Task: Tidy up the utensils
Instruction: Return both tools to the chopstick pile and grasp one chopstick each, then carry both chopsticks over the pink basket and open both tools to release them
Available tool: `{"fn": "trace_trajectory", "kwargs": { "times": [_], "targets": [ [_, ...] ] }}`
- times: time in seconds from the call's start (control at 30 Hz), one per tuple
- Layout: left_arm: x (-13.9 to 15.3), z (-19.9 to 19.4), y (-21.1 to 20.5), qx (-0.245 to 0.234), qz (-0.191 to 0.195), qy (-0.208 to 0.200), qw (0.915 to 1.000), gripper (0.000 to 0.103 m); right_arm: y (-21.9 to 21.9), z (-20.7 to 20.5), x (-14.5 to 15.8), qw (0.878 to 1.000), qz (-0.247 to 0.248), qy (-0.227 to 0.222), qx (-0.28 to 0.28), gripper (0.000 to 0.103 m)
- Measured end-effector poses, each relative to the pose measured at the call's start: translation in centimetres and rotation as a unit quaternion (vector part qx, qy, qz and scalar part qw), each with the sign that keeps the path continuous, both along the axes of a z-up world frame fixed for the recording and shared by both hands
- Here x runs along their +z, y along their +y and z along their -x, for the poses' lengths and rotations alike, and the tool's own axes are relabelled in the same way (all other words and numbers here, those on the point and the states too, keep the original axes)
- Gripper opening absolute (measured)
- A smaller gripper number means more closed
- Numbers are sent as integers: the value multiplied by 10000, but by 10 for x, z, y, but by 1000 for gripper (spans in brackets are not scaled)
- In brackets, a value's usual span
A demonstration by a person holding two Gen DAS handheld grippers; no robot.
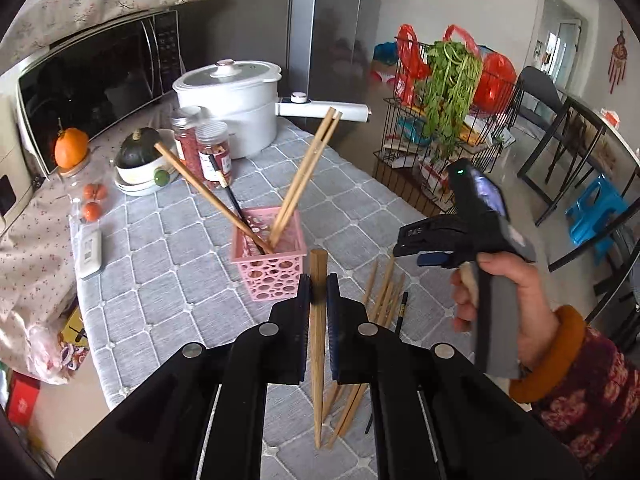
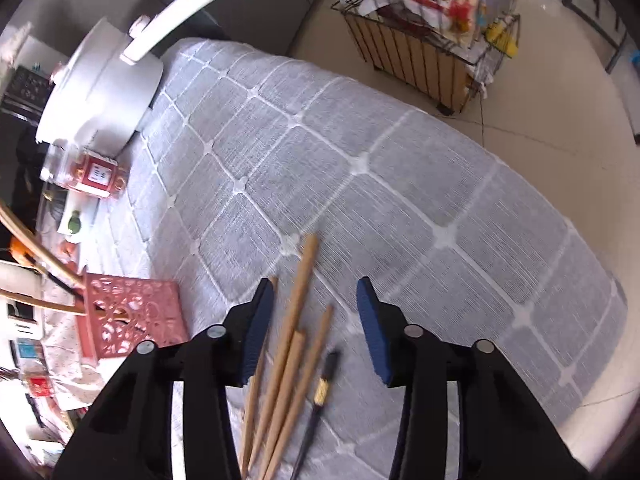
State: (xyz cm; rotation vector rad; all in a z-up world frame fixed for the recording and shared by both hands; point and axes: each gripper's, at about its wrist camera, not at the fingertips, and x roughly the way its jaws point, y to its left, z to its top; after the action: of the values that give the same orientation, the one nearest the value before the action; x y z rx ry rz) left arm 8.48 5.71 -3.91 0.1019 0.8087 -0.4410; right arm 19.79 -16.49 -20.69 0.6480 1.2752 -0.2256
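Observation:
My left gripper (image 1: 319,288) is shut on a wooden chopstick (image 1: 317,344), which stands upright between the pads just in front of the pink perforated basket (image 1: 268,272). Three wooden chopsticks (image 1: 304,176) and a black one lean in that basket. Several loose wooden chopsticks (image 2: 296,320) and one black chopstick (image 2: 320,392) lie on the grey quilted tablecloth (image 2: 400,184). My right gripper (image 2: 316,292) hangs over them, jaws apart, pads not touching any. In the left wrist view a hand (image 1: 516,292) holds the right gripper (image 1: 400,246) above the loose chopsticks (image 1: 384,292).
A white pot (image 1: 232,104) with a long handle, two red-filled jars (image 1: 212,152), a bowl with a squash (image 1: 140,160) and a microwave (image 1: 100,80) stand at the table's far left. Off the right edge are a wire rack of greens (image 1: 440,120), chairs and a blue stool (image 1: 596,216).

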Motion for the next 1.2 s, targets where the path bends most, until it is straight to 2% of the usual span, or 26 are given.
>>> {"fn": "trace_trajectory", "kwargs": {
  "times": [0.07,0.1,0.13,0.2,0.33,0.47,0.6,0.63,0.7,0.73,0.83,0.93,1.0,1.2],
  "targets": [
    [5,1,6,42,48,-61,10000,7,9,-7,-13,9997,-33,172,161,27],
    [8,3,12,57,75,-71,9999,7,14,-9,-23,9994,-64,268,216,18],
    [11,4,16,85,100,-103,9999,7,15,-6,-19,9998,136,24,154,12],
    [17,8,25,141,153,-167,9996,7,18,-6,-17,9992,299,-150,230,12],
    [30,17,33,208,265,-335,9989,7,6,5,-7,9987,38,-441,246,10],
    [47,22,43,294,463,-484,9973,7,4,37,51,9927,-42,-1134,409,9],
    [67,23,52,389,720,-656,9945,7,20,73,136,9773,100,-1972,761,7],
    [74,23,54,399,808,-711,9934,7,25,84,164,9709,135,-2220,890,7],
    [87,23,57,449,912,-844,9912,7,33,100,200,9597,136,-2609,1038,7],
    [94,22,58,485,973,-942,9896,7,36,112,227,9488,152,-2962,1086,7],
    [111,16,63,676,1185,-1148,9840,7,37,131,272,9225,107,-3744,937,7],
    [121,3,64,931,1362,-1346,9771,7,38,140,292,9031,63,-4240,685,7],
    [123,-9,64,1092,1460,-1402,9732,7,38,142,293,8956,111,-4413,539,7],
    [105,-50,63,1583,1566,-1424,9644,7,46,117,279,8986,156,-4351,545,7]
  ]
}}
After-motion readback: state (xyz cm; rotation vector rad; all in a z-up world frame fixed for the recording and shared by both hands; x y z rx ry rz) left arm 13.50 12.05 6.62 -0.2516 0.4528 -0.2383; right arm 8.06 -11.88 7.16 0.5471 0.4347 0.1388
